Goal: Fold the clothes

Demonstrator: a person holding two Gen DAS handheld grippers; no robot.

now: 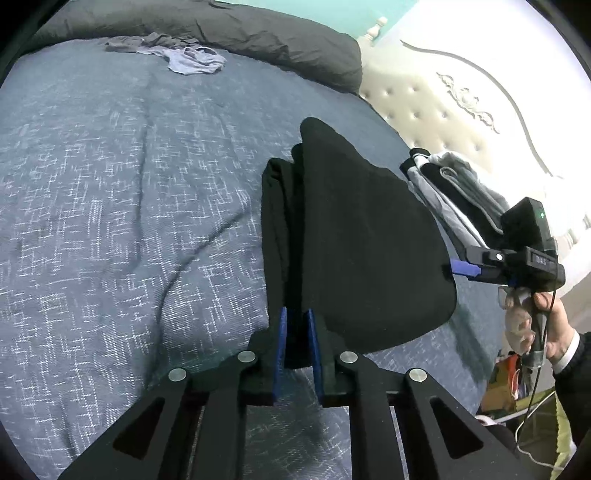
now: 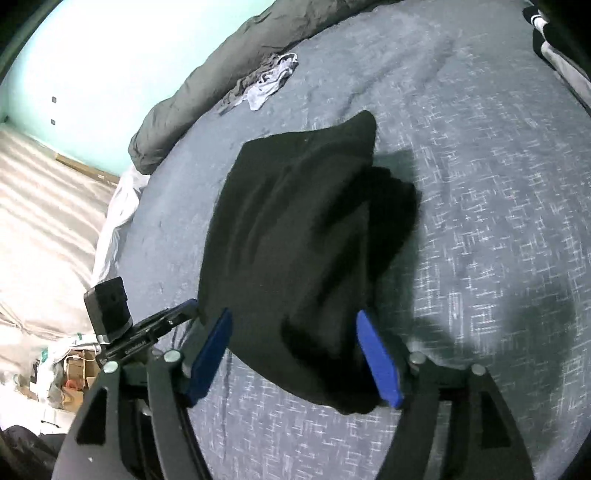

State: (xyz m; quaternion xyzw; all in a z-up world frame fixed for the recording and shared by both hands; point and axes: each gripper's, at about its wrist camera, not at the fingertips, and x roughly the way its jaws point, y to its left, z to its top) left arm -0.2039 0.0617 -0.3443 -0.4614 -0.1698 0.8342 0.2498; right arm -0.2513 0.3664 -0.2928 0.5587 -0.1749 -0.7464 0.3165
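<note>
Two grippers in play. Left gripper [image 1: 297,345] clamped on the near edge of one black garment [image 1: 354,236], blue pads [image 1: 280,350] pinching the cloth between them. Right gripper [image 2: 295,354] spread wide, blue pads [image 2: 380,362] standing either side of the same black garment's [image 2: 295,229] corner; from the left wrist view, its tip [image 1: 466,268] at the garment's right edge, but whether cloth is actually pinched there cannot be told. One hand [image 1: 539,325] wrapped round the right gripper's handle, white cuff and dark sleeve behind it.

One black garment, folded into several layers, held up off the bed [image 1: 110,203] at the near end and sagging toward the blue-grey patterned bedcover at the far end, with a shadow beneath in the right wrist view.

One loose heap of grey and pale lilac clothes [image 1: 177,55] crumpled at the far side of the bed, just beside one dark grey rolled duvet [image 1: 258,33] along the bed's edge. One stack of folded clothes [image 1: 454,195], black, white and grey, near the tufted cream headboard [image 1: 443,107], well apart from the loose heap.

No containers on the bed. On the floor beside it, cardboard boxes [image 2: 79,365] among clutter, contents too small to make out.
</note>
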